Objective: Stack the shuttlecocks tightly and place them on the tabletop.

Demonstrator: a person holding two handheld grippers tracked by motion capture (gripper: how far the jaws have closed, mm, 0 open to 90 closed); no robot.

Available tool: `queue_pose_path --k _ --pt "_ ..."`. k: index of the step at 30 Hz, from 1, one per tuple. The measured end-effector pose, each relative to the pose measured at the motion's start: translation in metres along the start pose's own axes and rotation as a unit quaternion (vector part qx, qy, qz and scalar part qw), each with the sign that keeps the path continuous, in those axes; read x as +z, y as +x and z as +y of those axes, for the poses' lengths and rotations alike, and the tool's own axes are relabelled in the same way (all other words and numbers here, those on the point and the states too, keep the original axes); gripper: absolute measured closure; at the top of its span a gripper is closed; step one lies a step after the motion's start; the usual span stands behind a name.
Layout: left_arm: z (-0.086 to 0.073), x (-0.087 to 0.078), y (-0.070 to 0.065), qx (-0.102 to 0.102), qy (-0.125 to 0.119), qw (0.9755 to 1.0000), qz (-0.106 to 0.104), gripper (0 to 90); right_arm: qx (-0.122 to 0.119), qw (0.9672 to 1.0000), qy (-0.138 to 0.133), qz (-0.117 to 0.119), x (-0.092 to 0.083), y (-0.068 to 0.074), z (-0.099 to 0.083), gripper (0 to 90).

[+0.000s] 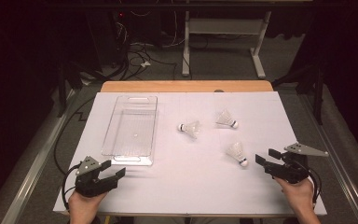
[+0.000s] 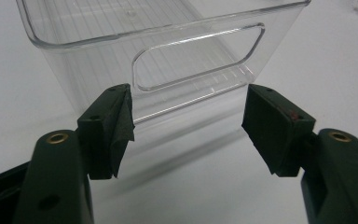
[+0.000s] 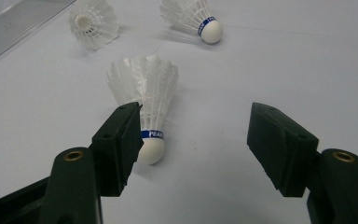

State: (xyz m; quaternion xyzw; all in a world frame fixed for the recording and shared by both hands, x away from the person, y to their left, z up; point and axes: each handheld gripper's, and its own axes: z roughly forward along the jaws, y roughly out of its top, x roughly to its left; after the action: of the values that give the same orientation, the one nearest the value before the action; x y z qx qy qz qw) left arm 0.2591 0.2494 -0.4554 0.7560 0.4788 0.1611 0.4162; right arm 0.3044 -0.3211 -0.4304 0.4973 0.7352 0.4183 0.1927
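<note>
The left gripper (image 1: 113, 171) waits with jaws apart, the clear bin (image 2: 168, 56) just ahead of it. The right gripper (image 3: 193, 140) is spread too, gripping nothing, the nearest shuttlecock (image 3: 145, 105) lying against its left pad (image 3: 121, 140). Closing from here could nudge the cork sideways and crush the feathers instead

- Shuttlecocks — three: one (image 1: 237, 153) nearest the right gripper, one (image 1: 226, 119) farther back, one (image 1: 189, 128) toward the bin.
- Clear bin (image 1: 131, 130) — one, lying on the sheet.
- Grippers — two: left gripper (image 1: 113, 171) and right gripper (image 1: 266, 156).
- White sheet (image 1: 191, 186) — one.
- Table (image 1: 186, 86) — one, its wooden edge showing at the back.
</note>
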Motion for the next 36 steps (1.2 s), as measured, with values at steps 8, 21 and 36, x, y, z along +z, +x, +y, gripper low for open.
queue_pose_path --k 8,21,36 --pt "0.001 0.001 0.0 0.002 0.003 1.0 -0.005 34.1 -0.021 0.9997 0.01 0.006 0.007 0.009 0.01 39.0" --pt "0.001 0.001 -0.003 0.009 0.003 1.0 -0.003 34.4 -0.027 0.999 0.033 0.015 0.018 0.013 0.034 42.6" --pt "0.001 0.002 -0.003 0.013 0.003 0.9999 -0.005 34.1 -0.027 0.9985 0.043 0.022 0.038 0.009 0.066 44.6"
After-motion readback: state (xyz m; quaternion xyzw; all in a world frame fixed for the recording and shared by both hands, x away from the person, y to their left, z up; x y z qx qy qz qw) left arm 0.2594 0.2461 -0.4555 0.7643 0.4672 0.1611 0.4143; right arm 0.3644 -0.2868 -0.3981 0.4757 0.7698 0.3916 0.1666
